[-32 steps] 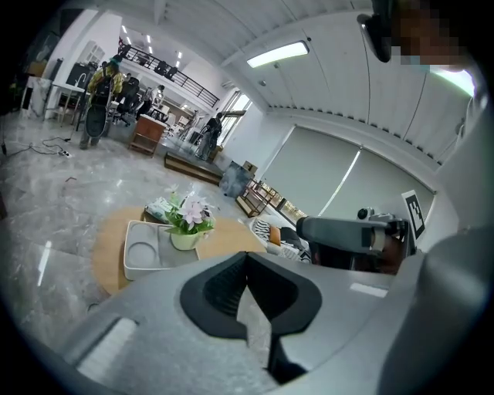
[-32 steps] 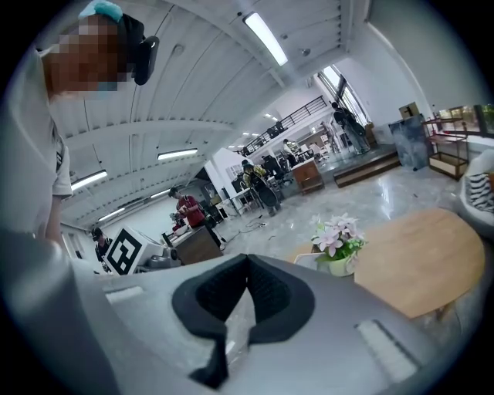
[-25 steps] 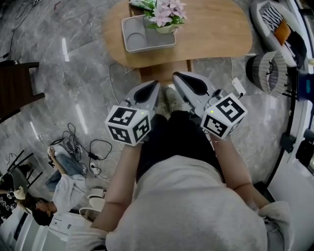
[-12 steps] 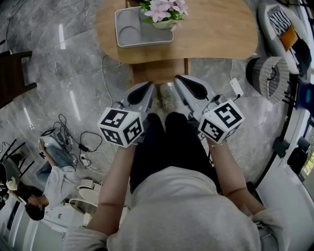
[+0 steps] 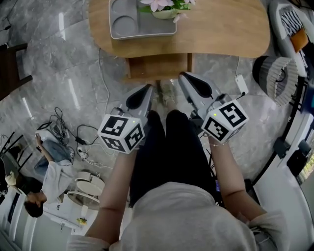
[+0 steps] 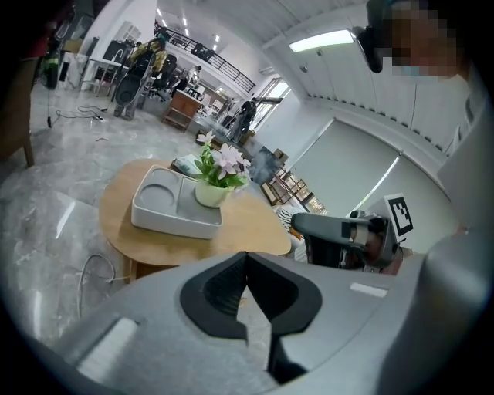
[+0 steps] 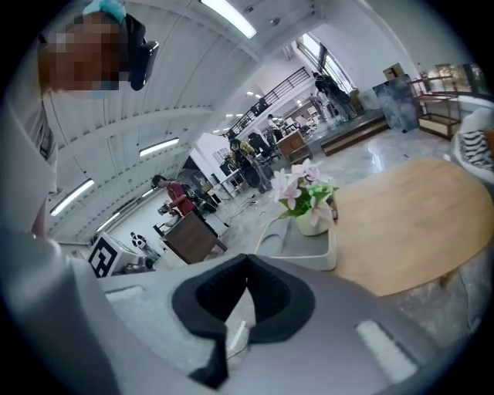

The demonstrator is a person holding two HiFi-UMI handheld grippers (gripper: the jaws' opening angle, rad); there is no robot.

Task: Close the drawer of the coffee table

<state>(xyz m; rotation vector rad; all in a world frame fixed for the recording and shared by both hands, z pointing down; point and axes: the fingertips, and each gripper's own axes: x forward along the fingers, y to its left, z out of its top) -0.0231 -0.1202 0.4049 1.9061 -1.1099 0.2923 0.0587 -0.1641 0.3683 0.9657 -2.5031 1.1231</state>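
The oval wooden coffee table lies at the top of the head view. Its wooden drawer sticks out from under the near edge, toward me. On the table stand a grey tray and a pot of pink flowers. My left gripper and right gripper hover side by side just short of the drawer front, both shut with nothing in them. The left gripper view shows the table, the tray and shut jaws. The right gripper view shows the flowers beyond shut jaws.
Loose cables and a person on the floor are at the left. A dark chair stands at the left edge. A round woven basket, a white power adapter and white equipment are to the right.
The head view has shifted, so the table sits higher in the frame. Both grippers stay shut in front of the drawer, the left one now slightly lower in the frame.
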